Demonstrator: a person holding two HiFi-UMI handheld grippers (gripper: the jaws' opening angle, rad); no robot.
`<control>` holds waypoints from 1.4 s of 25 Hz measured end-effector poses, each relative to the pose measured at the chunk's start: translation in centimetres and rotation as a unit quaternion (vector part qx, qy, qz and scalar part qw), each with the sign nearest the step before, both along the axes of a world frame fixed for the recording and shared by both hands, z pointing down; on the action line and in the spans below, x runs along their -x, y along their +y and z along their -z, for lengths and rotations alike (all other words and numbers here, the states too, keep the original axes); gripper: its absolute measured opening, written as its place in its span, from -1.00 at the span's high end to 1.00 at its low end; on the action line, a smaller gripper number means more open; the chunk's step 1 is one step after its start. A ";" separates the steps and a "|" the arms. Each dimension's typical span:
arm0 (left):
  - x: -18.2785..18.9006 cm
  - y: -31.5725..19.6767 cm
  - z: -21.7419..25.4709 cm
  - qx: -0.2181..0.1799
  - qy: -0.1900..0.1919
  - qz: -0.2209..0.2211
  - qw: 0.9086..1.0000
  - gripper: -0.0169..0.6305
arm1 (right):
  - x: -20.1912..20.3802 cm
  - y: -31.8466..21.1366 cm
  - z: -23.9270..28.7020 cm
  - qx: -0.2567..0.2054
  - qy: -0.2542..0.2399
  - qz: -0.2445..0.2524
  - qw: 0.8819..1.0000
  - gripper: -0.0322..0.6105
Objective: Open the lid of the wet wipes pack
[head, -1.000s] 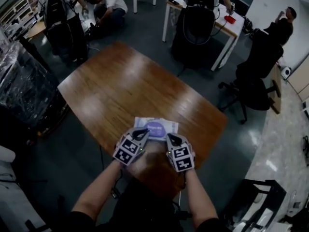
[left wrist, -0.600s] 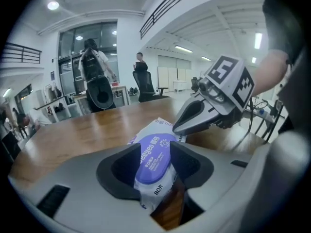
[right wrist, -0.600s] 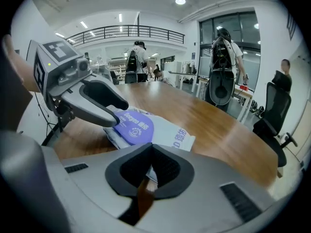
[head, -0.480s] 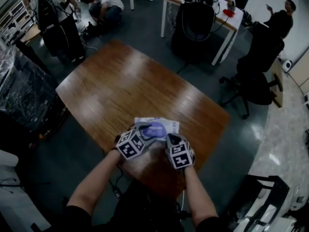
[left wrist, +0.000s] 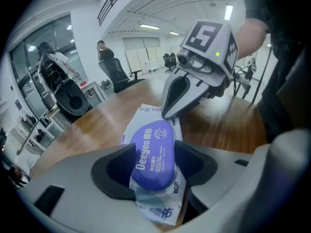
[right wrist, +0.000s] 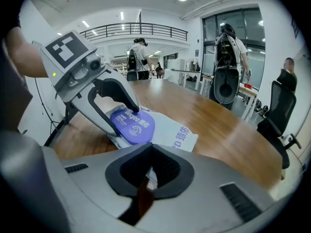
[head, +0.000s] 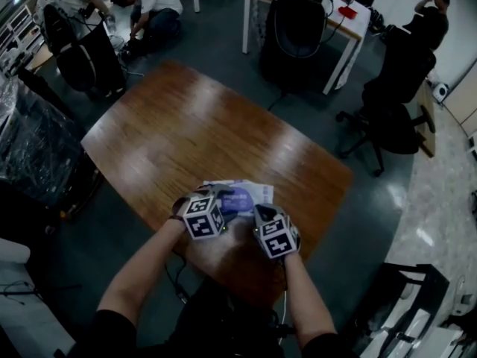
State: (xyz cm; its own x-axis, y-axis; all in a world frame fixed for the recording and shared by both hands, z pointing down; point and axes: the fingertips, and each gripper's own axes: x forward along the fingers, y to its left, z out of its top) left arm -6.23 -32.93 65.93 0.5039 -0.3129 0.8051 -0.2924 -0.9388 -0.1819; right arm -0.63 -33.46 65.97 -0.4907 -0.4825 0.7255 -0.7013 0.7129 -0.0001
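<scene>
wet wipes pack (head: 251,189) lies near the table's (head: 186,125) 6 o'clock edge. left gripper (left wrist: 154,165) jaws, just opening wide, straddle its purple lid (left wrist: 151,149) at 3 and 9 o'clock. right gripper (right wrist: 149,174) jaws are together, tip on the pack at the lid's 12 o'clock in the left gripper view

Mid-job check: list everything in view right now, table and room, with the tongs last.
wet wipes pack: one, white, flat on the table's near end.
lid: one, purple, on the pack, looks shut.
table: one, brown wood, centre.
office chairs: two, black, beyond the table.
desk: one, white, far side.
people: four, at the room's far end.
left tongs: one, grey, jaws have just been opening, now apart with the lid between them.
right tongs: one, grey, closed on the pack's edge.
</scene>
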 end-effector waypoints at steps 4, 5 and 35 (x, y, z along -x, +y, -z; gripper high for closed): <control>0.0 -0.3 -0.2 0.008 0.000 -0.011 1.000 0.22 | 0.0 0.0 0.0 0.006 -0.010 -0.005 1.000 0.86; 0.1 -0.3 -0.2 0.014 0.003 -0.010 1.000 0.22 | 0.0 0.0 0.0 0.007 -0.011 -0.006 1.000 0.87; 0.1 -6.2 6.8 0.064 0.159 0.002 0.985 0.83 | 0.0 0.1 -0.3 0.016 -0.023 -0.024 0.999 0.87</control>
